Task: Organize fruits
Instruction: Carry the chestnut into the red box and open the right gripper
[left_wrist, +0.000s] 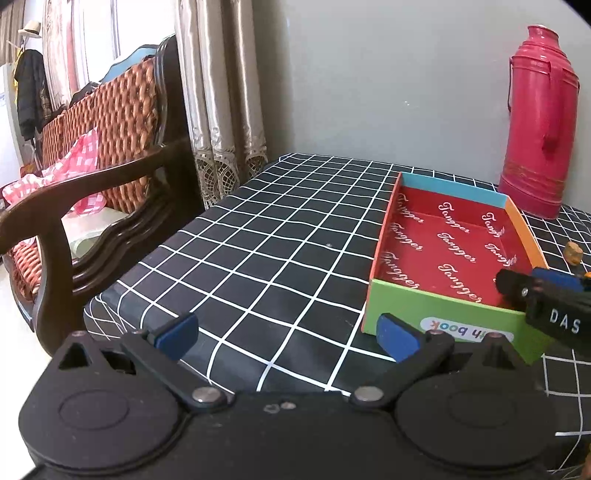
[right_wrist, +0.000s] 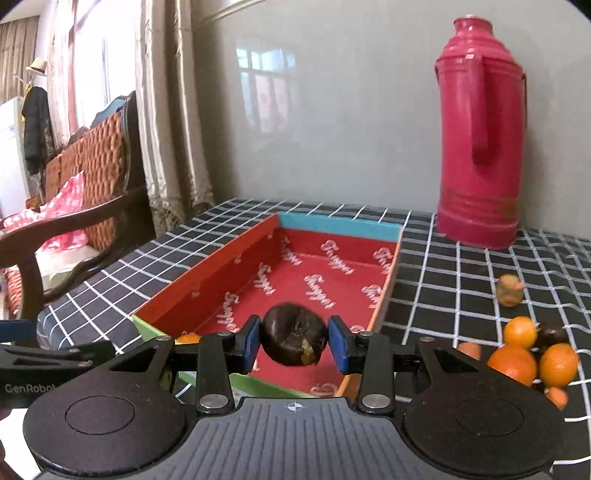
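Note:
My right gripper (right_wrist: 294, 345) is shut on a dark brown round fruit (right_wrist: 293, 338) and holds it above the near end of the red-lined cardboard box (right_wrist: 207, 271). An orange fruit (right_wrist: 188, 338) lies in the box's near left corner. Several orange fruits (right_wrist: 517, 360) and a dark one (right_wrist: 552, 334) sit on the table to the right of the box. A small brownish fruit (right_wrist: 509, 290) lies apart, farther back. My left gripper (left_wrist: 286, 338) is open and empty over the table, left of the box (left_wrist: 443, 314). The right gripper shows in the left wrist view (left_wrist: 546, 295).
A tall pink thermos (right_wrist: 478, 147) stands at the back right by the wall. The table has a black-and-white checked cloth (left_wrist: 258, 240). A wooden armchair (left_wrist: 92, 166) with a pink checked cloth stands off the table's left edge, by the curtains.

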